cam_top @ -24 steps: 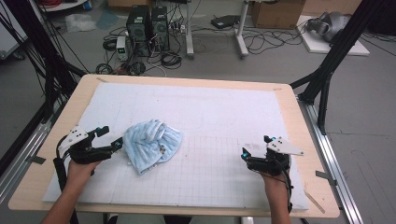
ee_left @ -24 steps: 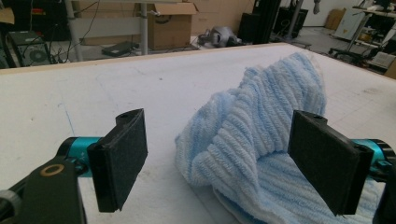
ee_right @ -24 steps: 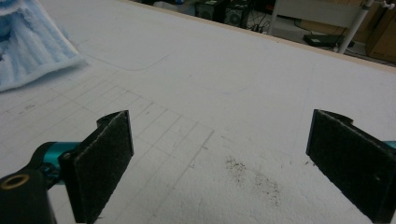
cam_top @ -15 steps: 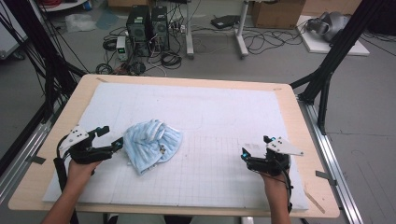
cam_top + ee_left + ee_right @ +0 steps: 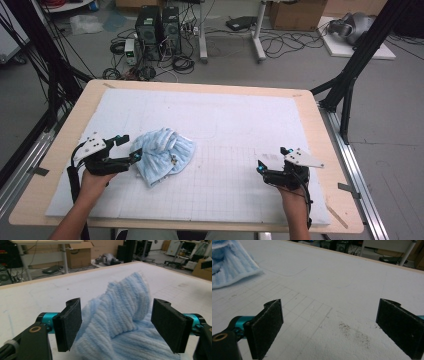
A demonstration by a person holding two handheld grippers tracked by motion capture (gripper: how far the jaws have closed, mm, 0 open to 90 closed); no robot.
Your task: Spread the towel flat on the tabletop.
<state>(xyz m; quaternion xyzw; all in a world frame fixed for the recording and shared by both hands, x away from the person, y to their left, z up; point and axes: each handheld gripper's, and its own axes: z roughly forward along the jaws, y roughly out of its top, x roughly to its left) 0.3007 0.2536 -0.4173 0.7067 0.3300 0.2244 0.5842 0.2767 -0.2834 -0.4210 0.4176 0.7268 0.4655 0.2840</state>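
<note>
two tools low over the white surface [image 5: 225, 120], left tool [image 5: 116, 325] spread wide with the crumpled blue towel [image 5: 162, 155] between its pads but not pinched, right tool [image 5: 329, 327] released, well apart from the towel

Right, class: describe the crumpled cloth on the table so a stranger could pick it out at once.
Start at the wooden-edged table covered by a white gridded mat. On the mat's left half, just ahead of the left hand-held gripper, lies a crumpled light-blue ribbed towel. It is the only soft, coloured thing on the mat.
</note>
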